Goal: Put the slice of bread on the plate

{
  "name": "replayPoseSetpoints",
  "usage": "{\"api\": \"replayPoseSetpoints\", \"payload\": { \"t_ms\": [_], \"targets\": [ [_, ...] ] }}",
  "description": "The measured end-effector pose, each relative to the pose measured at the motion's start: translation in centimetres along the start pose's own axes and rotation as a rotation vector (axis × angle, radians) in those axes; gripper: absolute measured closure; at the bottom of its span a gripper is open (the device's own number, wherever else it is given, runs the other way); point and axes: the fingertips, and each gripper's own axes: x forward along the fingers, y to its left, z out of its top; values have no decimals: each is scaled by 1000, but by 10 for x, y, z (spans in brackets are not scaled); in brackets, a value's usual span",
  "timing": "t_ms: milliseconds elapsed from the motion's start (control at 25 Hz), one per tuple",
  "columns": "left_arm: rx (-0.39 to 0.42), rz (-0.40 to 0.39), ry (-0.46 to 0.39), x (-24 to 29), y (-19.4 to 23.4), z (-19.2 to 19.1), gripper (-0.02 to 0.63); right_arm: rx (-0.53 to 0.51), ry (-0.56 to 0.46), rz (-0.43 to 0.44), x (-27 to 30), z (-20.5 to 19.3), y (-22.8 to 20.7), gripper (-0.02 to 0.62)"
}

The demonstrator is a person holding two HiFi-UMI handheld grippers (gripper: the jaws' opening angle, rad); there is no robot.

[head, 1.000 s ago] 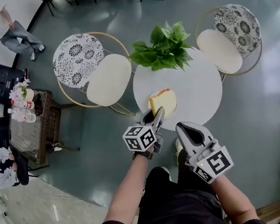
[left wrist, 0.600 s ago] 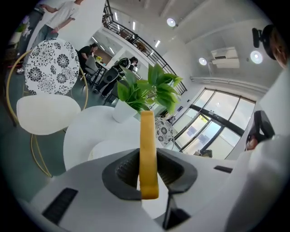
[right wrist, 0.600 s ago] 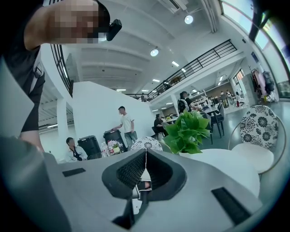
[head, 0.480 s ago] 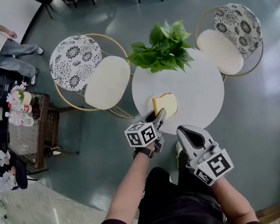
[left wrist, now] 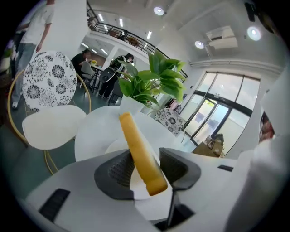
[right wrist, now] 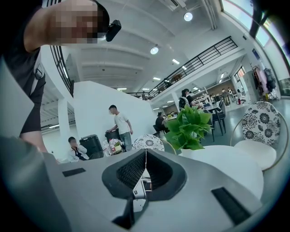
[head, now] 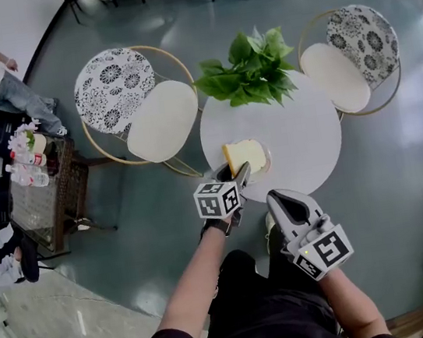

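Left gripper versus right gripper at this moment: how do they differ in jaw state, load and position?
Jaws and load: the left gripper has its jaws opening, with the slice of bread standing on edge between them; the right gripper has its jaws together and holds nothing.
Position: the left gripper reaches over the plate; the right gripper stops at the near edge of the table, short of the plate.
Both point towards the table.

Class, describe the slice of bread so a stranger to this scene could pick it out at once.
Find the round white table with a leafy plant on it. At the table's near edge the slice of bread stands at a small plate, between the jaws of the left gripper, which are opening. It is the only pale yellow, crusted thing there.
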Motion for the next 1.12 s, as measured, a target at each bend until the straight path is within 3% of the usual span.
{"api": "replayPoseSetpoints", "payload": {
  "t_ms": [240, 560, 840, 1120],
  "targets": [
    [191, 71, 74, 3, 6, -14, 336, 1, 7, 10, 0, -5, 2, 589],
    [389, 76, 293, 3, 14, -53, 212, 13, 8, 23, 0, -9, 5, 589],
    [588, 99, 436, 4, 17, -62, 202, 20, 10, 27, -2, -13, 7, 589],
    [615, 136, 506, -12, 21, -62, 202, 33, 11, 36, 0, -12, 9, 589]
  ]
}}
